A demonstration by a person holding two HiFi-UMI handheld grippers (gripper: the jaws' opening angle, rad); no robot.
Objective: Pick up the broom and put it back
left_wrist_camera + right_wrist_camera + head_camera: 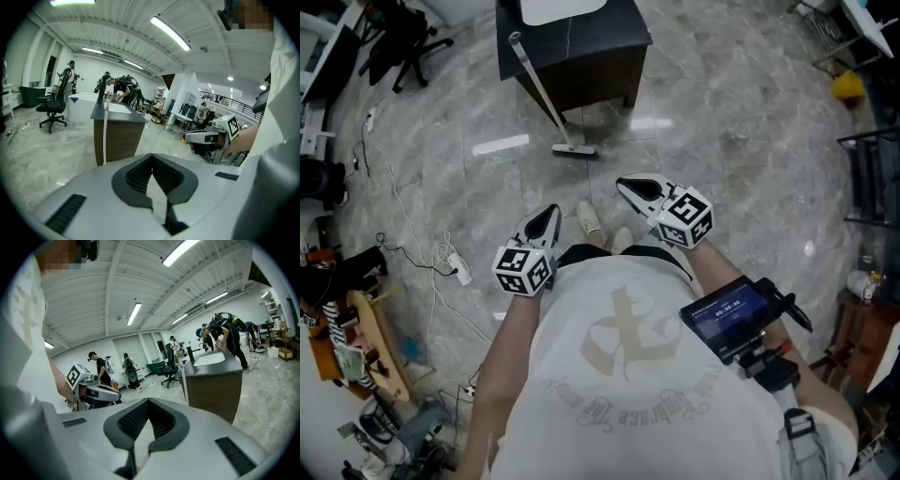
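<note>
The broom (542, 94) has a long white handle that leans against a dark cabinet (581, 66), and its head (574, 149) rests on the marble floor. Both grippers hang in front of my body, short of the broom and apart from it. My left gripper (551, 214) is shut with nothing in it. My right gripper (625, 184) is also shut and empty. In the left gripper view the handle (105, 136) stands upright ahead of the closed jaws (151, 157). The right gripper view shows the handle (184, 380) beyond its closed jaws (148, 401).
A black office chair (403, 42) stands at the far left. Cables and a power strip (457, 270) lie on the floor to the left, with clutter (356, 347) below them. Dark shelves (872, 178) line the right side. Several people work at tables in the background (117, 89).
</note>
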